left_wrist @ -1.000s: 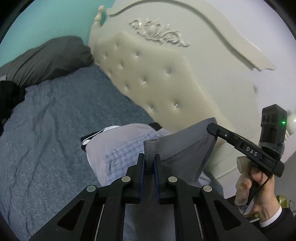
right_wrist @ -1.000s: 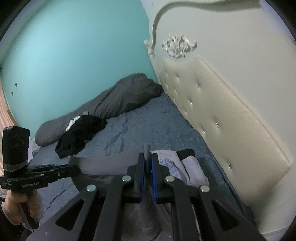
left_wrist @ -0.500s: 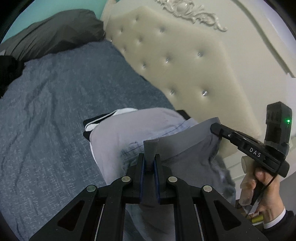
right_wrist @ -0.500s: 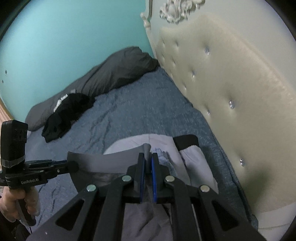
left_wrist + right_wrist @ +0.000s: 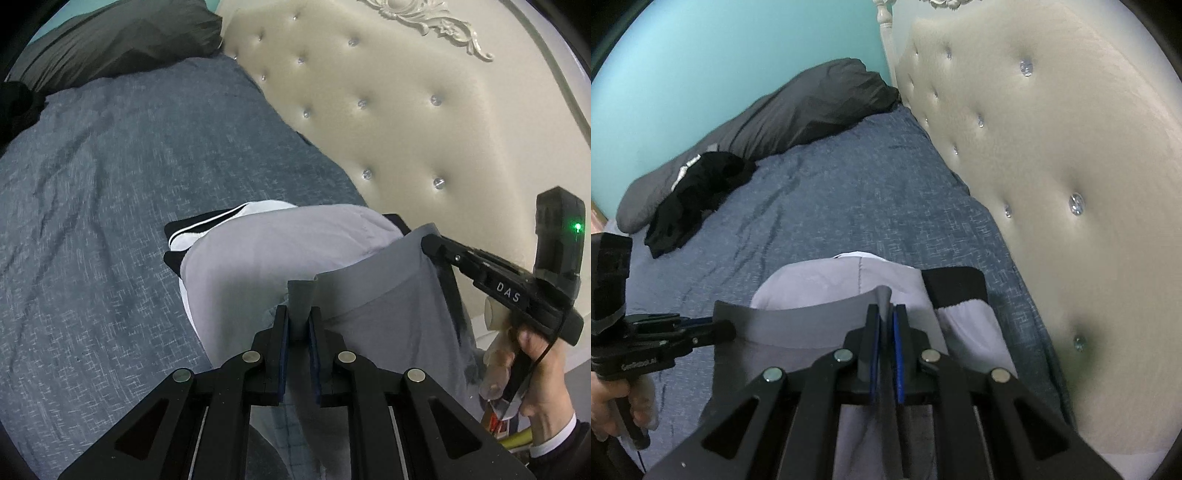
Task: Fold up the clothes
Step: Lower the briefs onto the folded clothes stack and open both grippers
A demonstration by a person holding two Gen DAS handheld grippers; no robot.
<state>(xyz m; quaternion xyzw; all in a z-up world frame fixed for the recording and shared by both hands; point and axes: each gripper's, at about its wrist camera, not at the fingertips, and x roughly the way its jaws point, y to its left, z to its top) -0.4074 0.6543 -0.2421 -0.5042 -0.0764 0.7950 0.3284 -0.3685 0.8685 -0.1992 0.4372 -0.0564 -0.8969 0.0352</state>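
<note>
I hold a pair of grey shorts point(image 5: 391, 317) by the waistband, stretched between both grippers above the bed. My left gripper point(image 5: 299, 314) is shut on one end of the waistband. My right gripper point(image 5: 886, 314) is shut on the other end; it also shows in the left wrist view point(image 5: 430, 240). The waistband point(image 5: 805, 317) spans between them. Under the shorts lies a stack of folded clothes: a light grey garment point(image 5: 280, 243) on top of a black and white one point(image 5: 207, 225).
The bed has a blue-grey sheet point(image 5: 129, 177). A cream tufted headboard point(image 5: 399, 122) runs along the right. A dark grey pillow point(image 5: 812, 107) and a crumpled black garment point(image 5: 694, 195) lie at the far end by the teal wall.
Both grippers have moved forward and down with the shorts, which now hang lower over the folded stack. The plaid garment seen earlier is now covered.
</note>
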